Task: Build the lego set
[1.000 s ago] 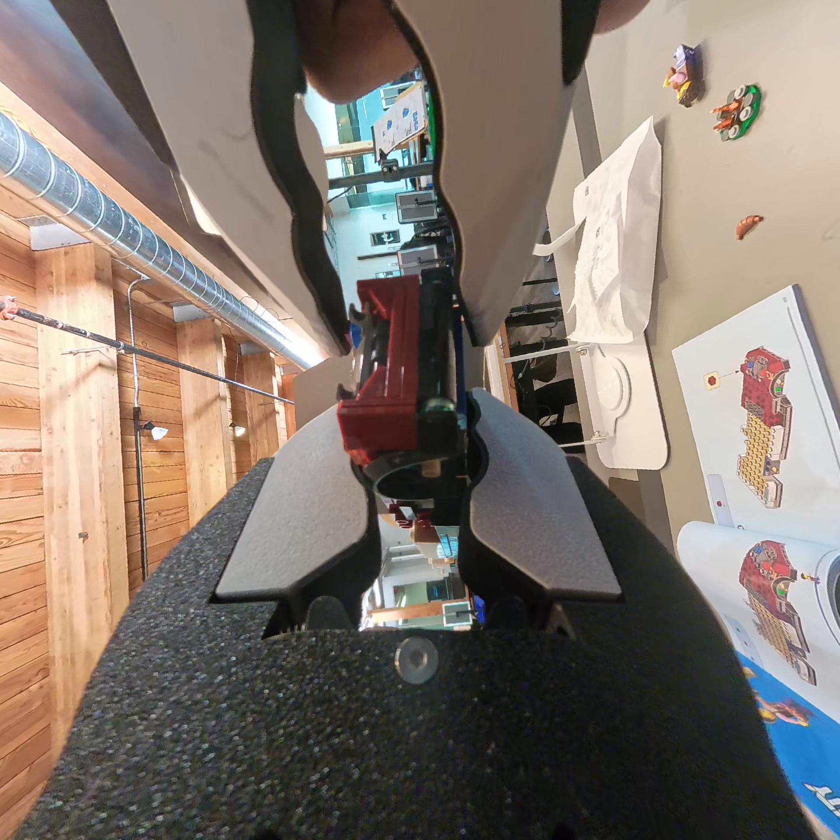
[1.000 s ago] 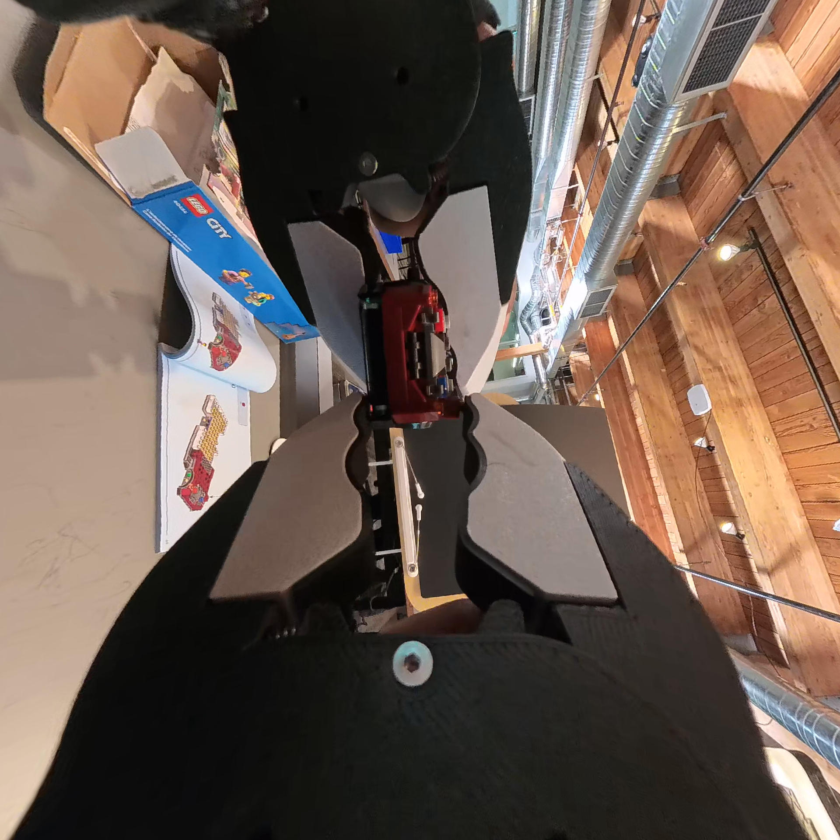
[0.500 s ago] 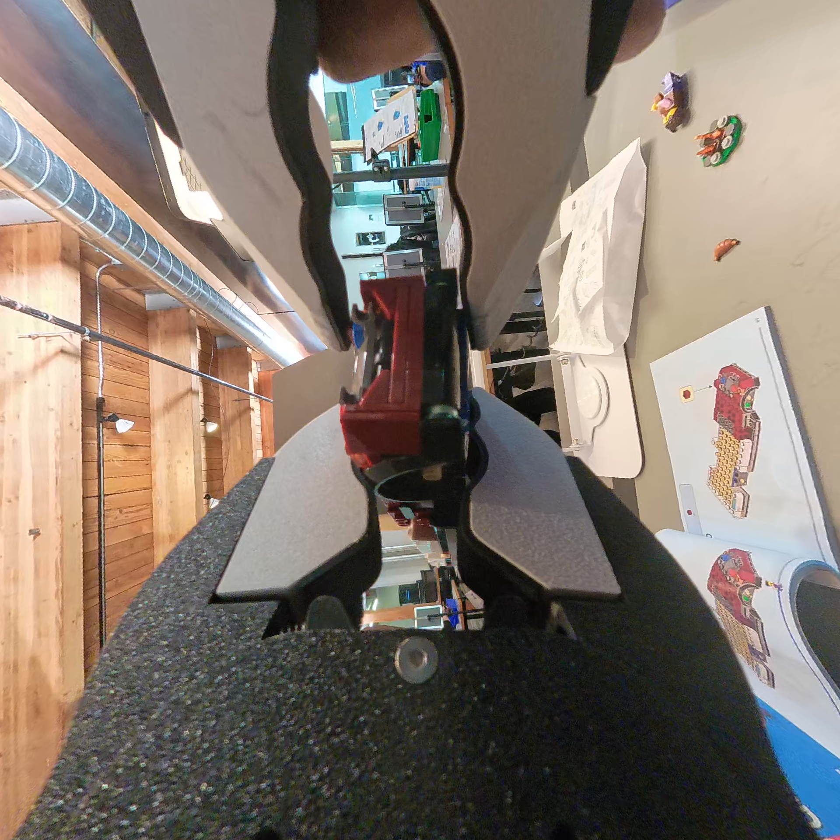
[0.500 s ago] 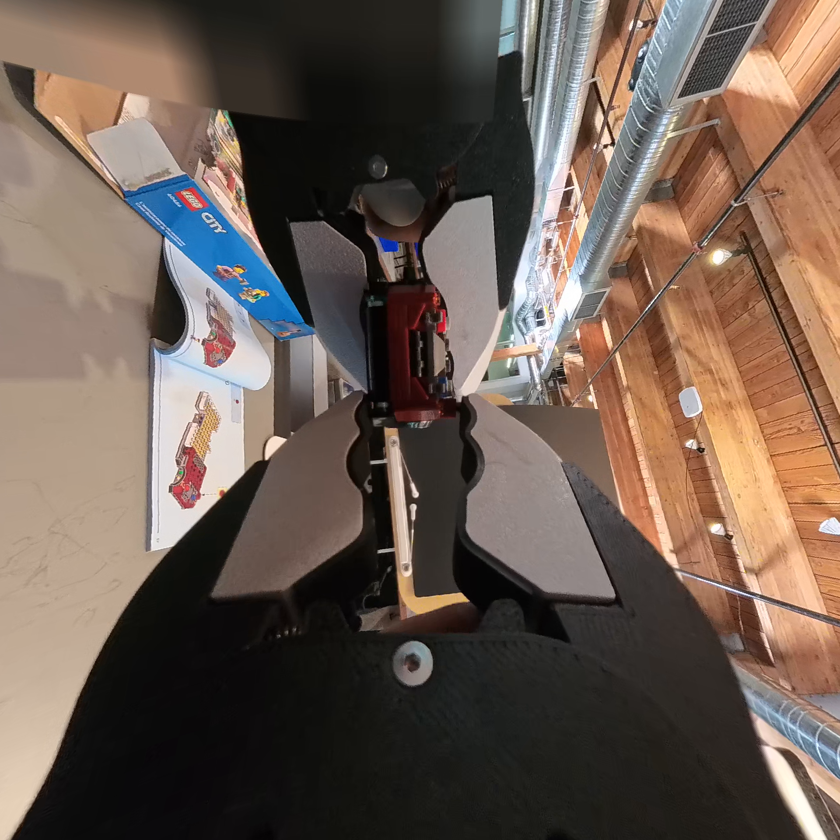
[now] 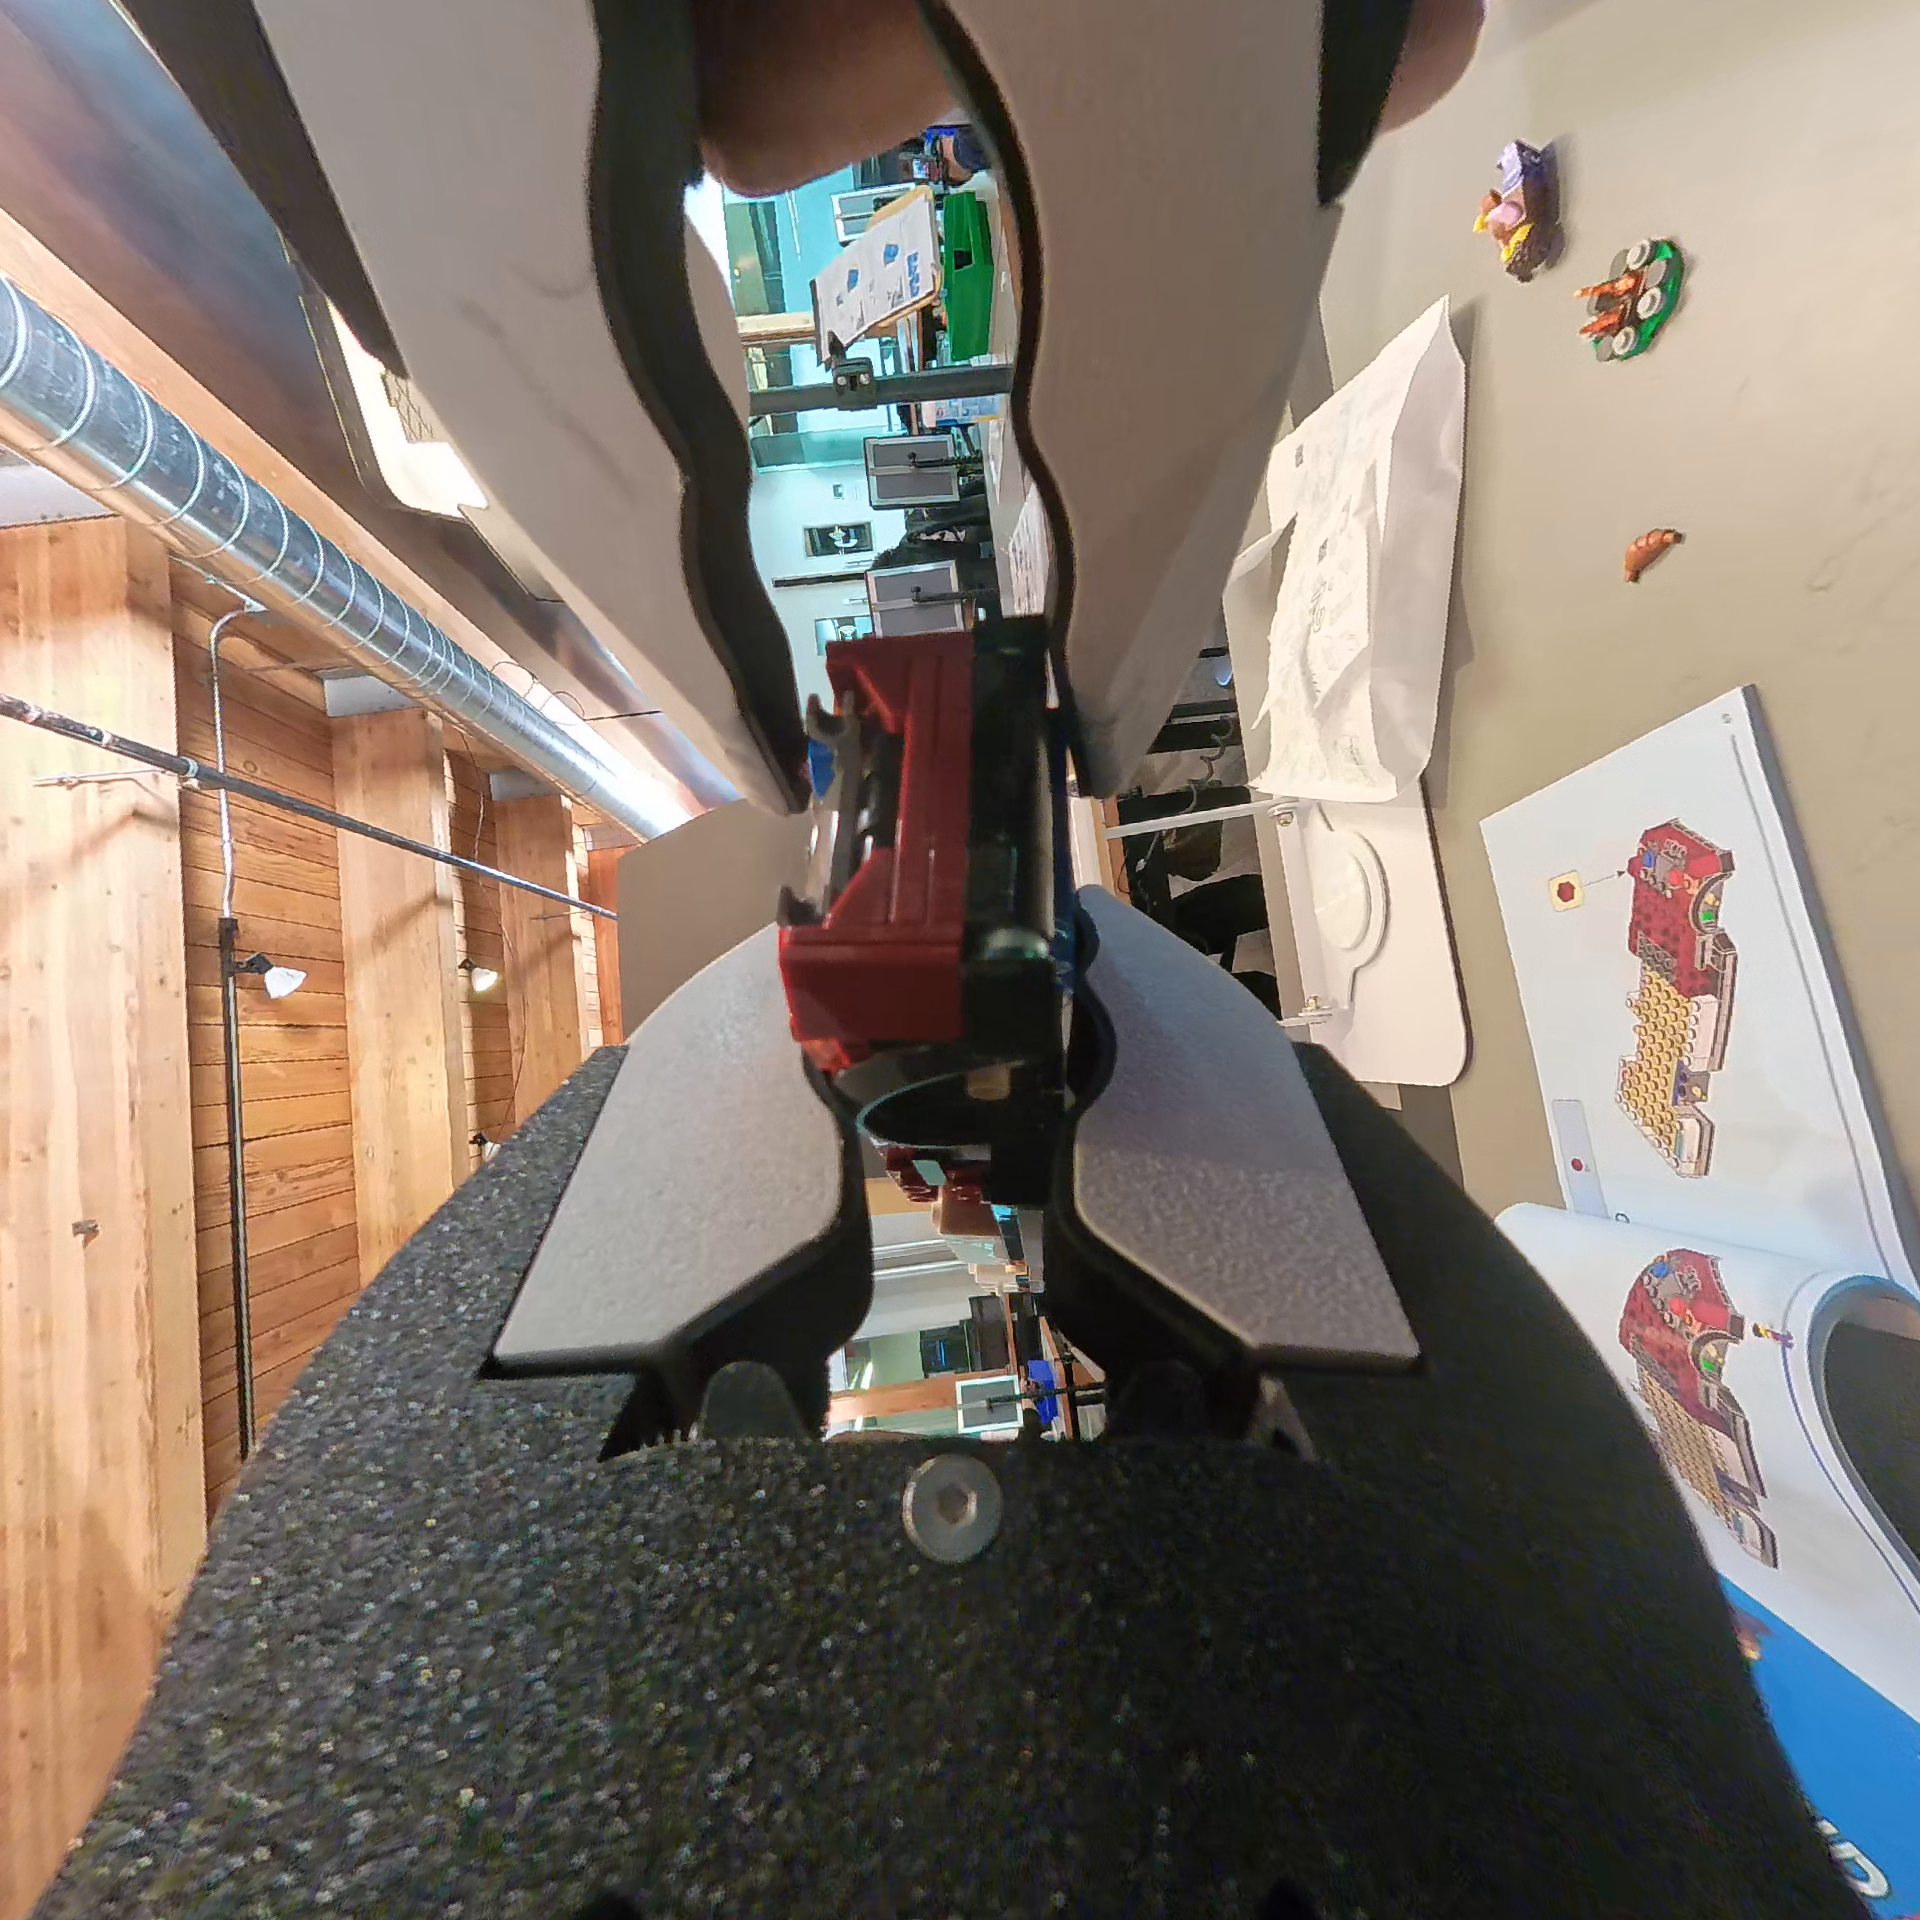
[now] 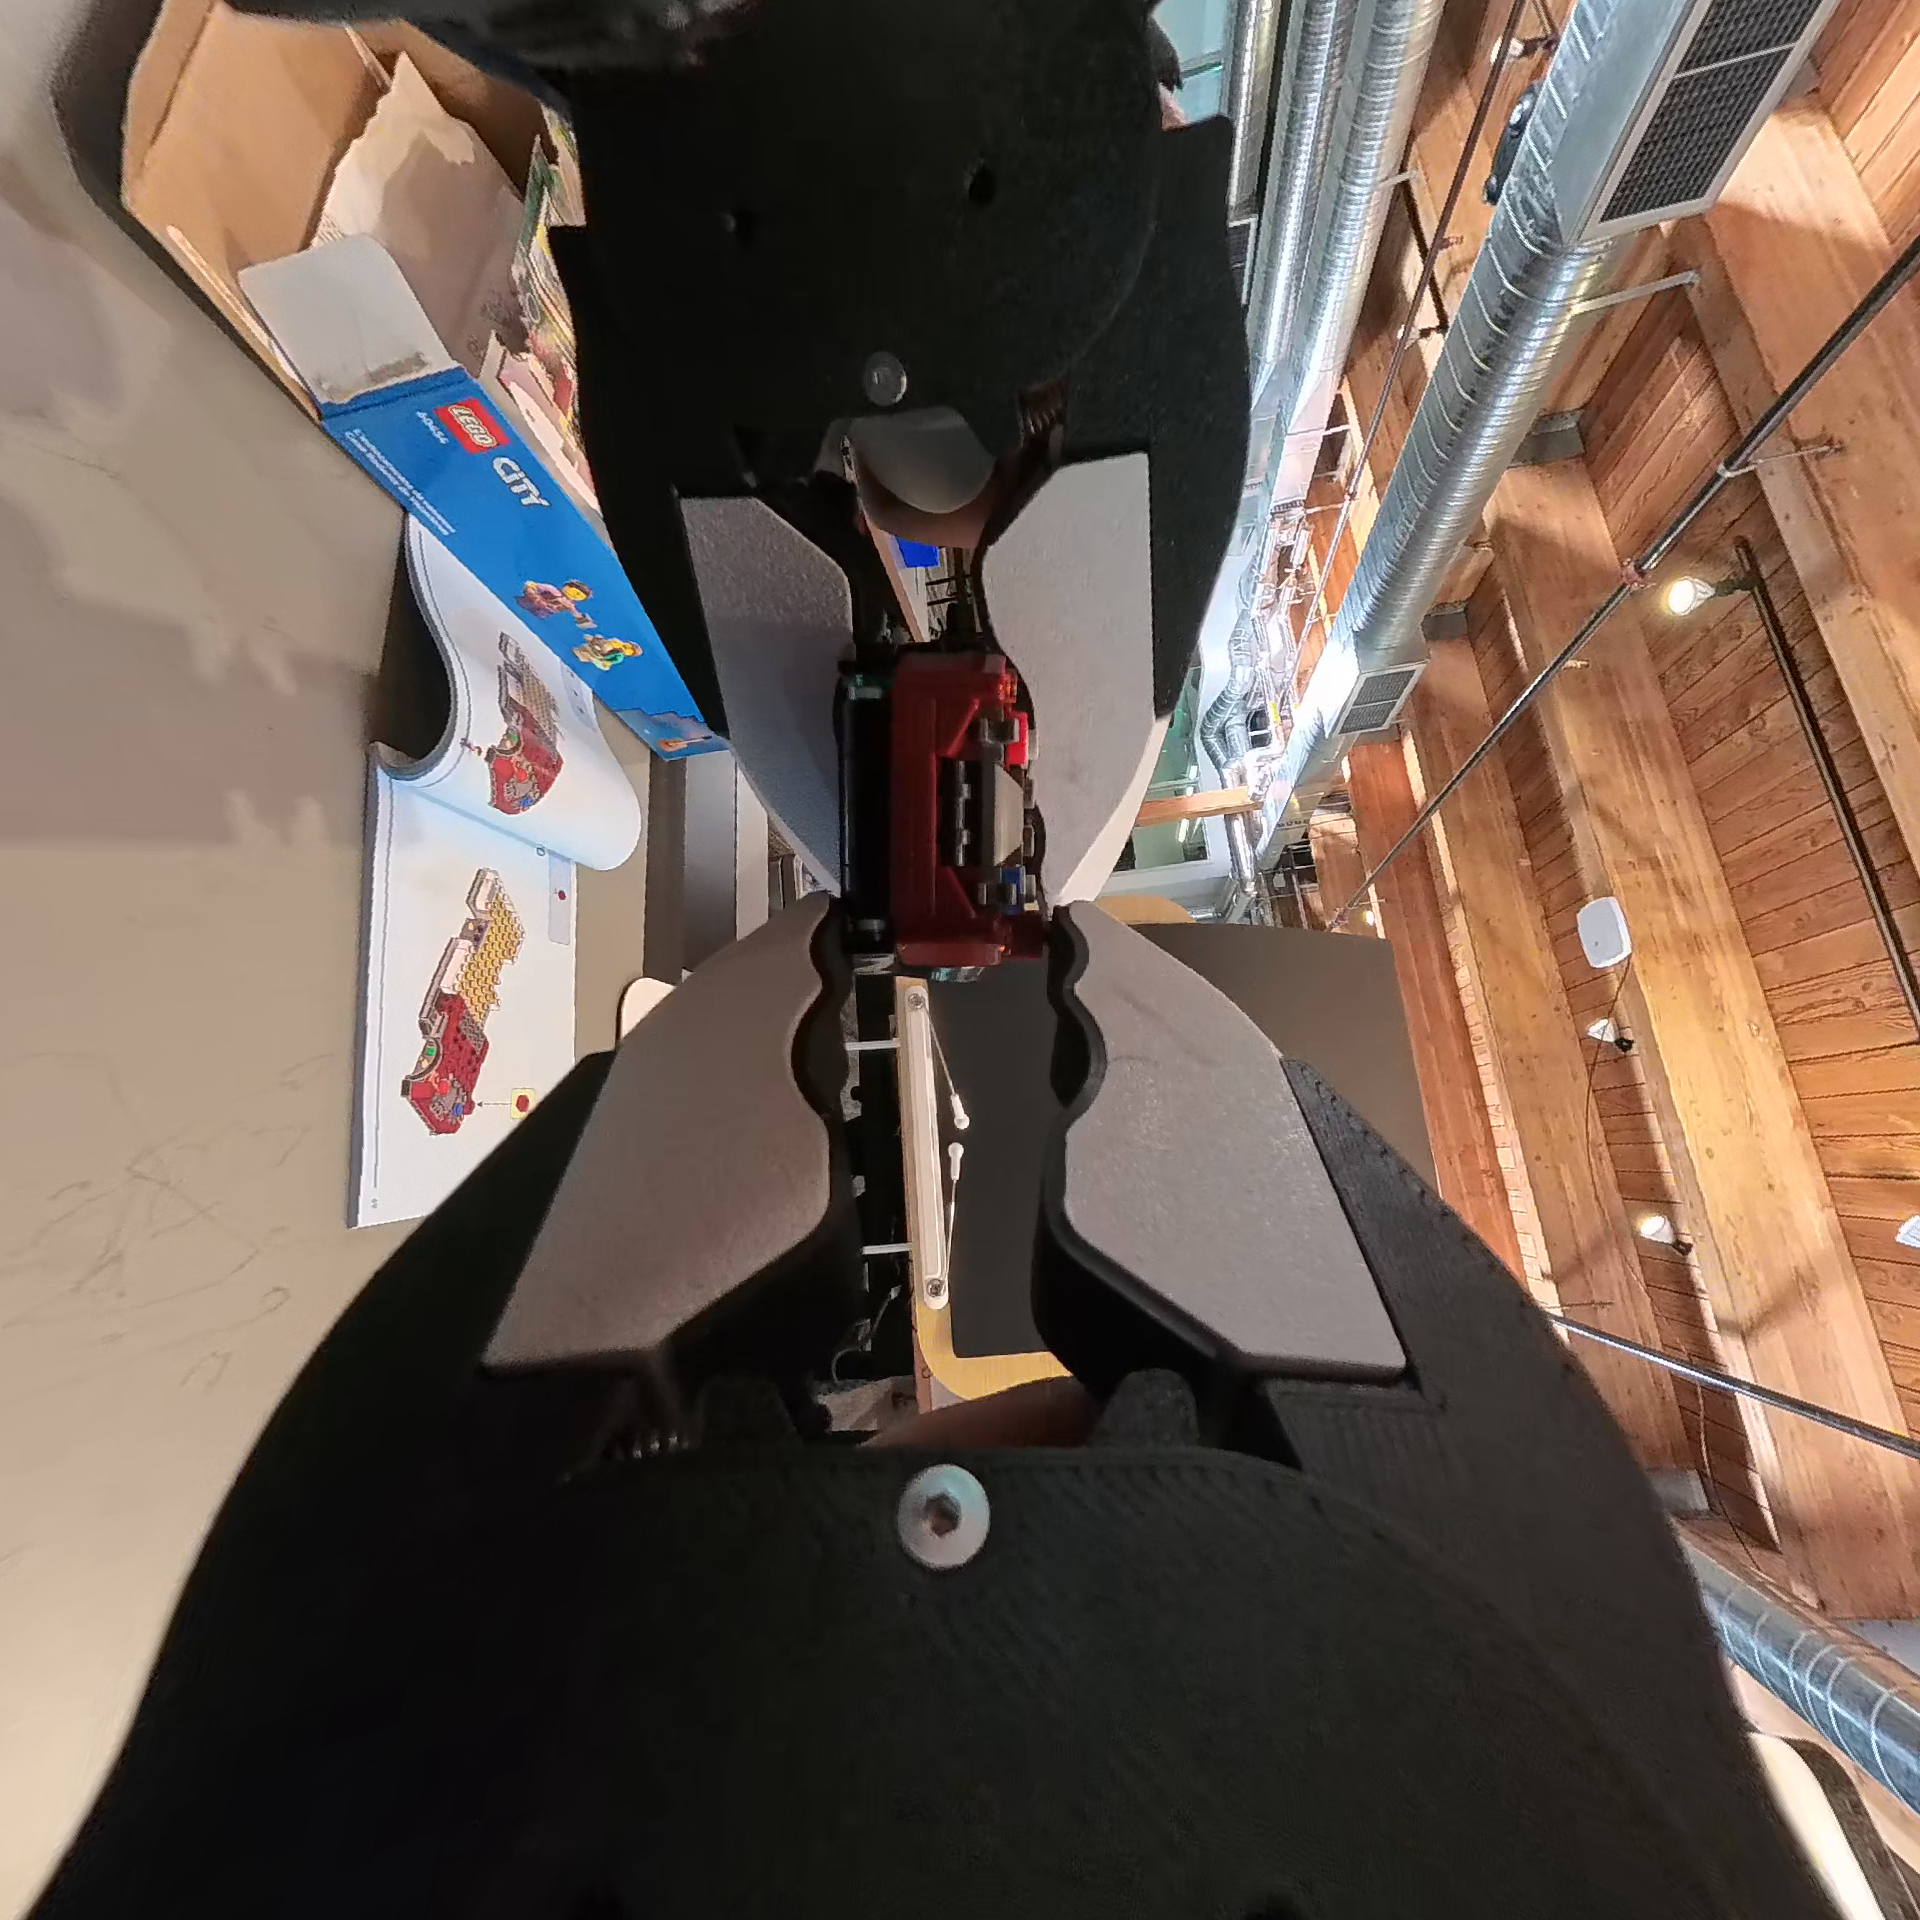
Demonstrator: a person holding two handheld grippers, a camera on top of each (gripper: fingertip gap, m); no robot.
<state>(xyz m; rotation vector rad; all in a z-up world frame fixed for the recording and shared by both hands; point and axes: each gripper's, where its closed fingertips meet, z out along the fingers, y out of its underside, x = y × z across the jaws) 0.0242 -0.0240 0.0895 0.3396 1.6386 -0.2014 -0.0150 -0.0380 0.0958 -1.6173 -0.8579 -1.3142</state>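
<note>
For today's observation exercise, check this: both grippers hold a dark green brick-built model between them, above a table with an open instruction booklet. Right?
One error: the model is dark red and black, not green, as the left wrist view shows. Both grippers, left and right, do hold it, with the booklet on the table.

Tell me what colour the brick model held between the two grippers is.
Dark red and black brick model, best in the right wrist view.

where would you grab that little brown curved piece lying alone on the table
Pinch the brown curved piece across its narrow middle, coming straight down from above. It lies flat and alone on the grey table, so both long sides look free for the fingers.
</note>
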